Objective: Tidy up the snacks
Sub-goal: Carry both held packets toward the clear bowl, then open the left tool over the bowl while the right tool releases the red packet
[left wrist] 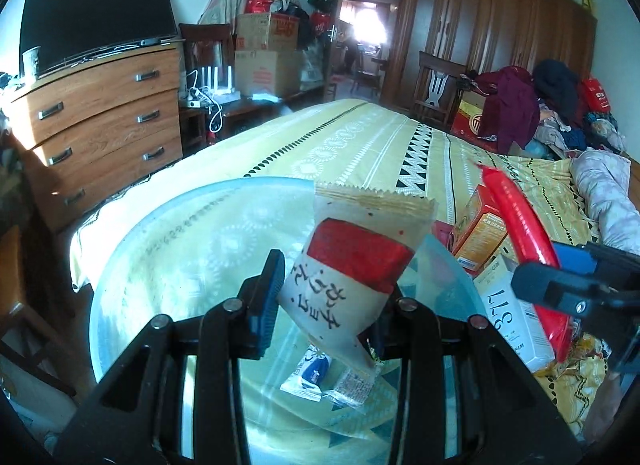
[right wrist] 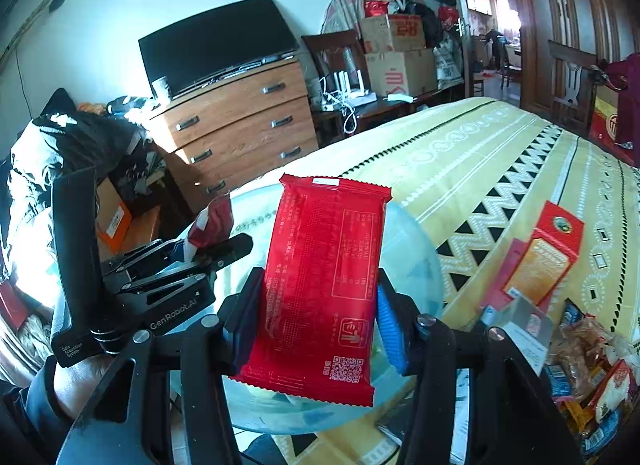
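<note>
Snack packets gripped, cream packet (left wrist: 352, 265) in left hand-held gripper (left wrist: 326, 297), red packet (right wrist: 320, 285) hiding bowl (right wrist: 416, 265) in right hand-held gripper (right wrist: 320, 305)

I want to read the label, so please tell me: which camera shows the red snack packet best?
The right wrist view: the red snack packet faces the lens flat, with print and QR code visible, gripped by the right gripper. The left wrist view shows the same packet only edge-on, at the right.

The bed (left wrist: 360, 145) (yellow patterned spread) carries a clear bowl (left wrist: 160, 233), boxes (left wrist: 480, 225), loose snack packets (right wrist: 592, 377).
</note>
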A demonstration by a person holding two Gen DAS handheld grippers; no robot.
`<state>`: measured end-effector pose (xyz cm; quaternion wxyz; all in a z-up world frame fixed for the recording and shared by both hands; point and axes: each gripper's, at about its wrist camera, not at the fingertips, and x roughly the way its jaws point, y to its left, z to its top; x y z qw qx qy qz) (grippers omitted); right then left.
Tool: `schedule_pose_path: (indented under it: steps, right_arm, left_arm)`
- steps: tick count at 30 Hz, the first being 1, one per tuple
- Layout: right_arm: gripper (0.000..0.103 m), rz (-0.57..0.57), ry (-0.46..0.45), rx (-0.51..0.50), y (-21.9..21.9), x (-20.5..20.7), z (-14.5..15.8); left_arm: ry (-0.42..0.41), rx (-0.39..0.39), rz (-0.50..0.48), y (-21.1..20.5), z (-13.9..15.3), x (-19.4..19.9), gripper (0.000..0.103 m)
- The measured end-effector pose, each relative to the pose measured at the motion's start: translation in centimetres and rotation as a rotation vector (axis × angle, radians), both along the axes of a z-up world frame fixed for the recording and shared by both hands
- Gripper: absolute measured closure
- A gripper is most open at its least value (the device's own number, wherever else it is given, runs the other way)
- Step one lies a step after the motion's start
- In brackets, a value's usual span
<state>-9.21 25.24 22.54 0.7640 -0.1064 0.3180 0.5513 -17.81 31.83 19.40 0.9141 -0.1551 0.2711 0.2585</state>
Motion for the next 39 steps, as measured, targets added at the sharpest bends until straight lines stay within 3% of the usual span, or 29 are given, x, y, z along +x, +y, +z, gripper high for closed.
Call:
schedule_pose_path:
  steps: [20,24,29,34,39]
  right_arm:
    - [0.047,0.032,0.048,-0.038,2.0,0.0,-1.8]
    - [0.046,0.034,0.038,-0.043,2.3,-0.3,-1.7]
    - [0.044,0.030,0.024,-0.034,2.2,-0.6,-1.3]
    - [0.041,0.006,0.010,-0.018,1.6,-0.7,-0.5]
    - [0.035,-0.021,0.005,0.035,-0.3,-1.1,0.7]
  left_arm:
    - [0.044,-0.038,-0.011,0.9,-0.8,0.2,0.061]
    - [0.041,-0.039,-0.009,1.0,-0.8,0.2,0.039]
    - [0.035,-0.051,0.009,1.5,-0.8,-0.1,0.029]
    - [0.023,-0.078,0.045,2.1,-0.7,-0.5,0.005]
    - [0.006,-0.080,0.053,1.9,-0.3,-0.7,0.003]
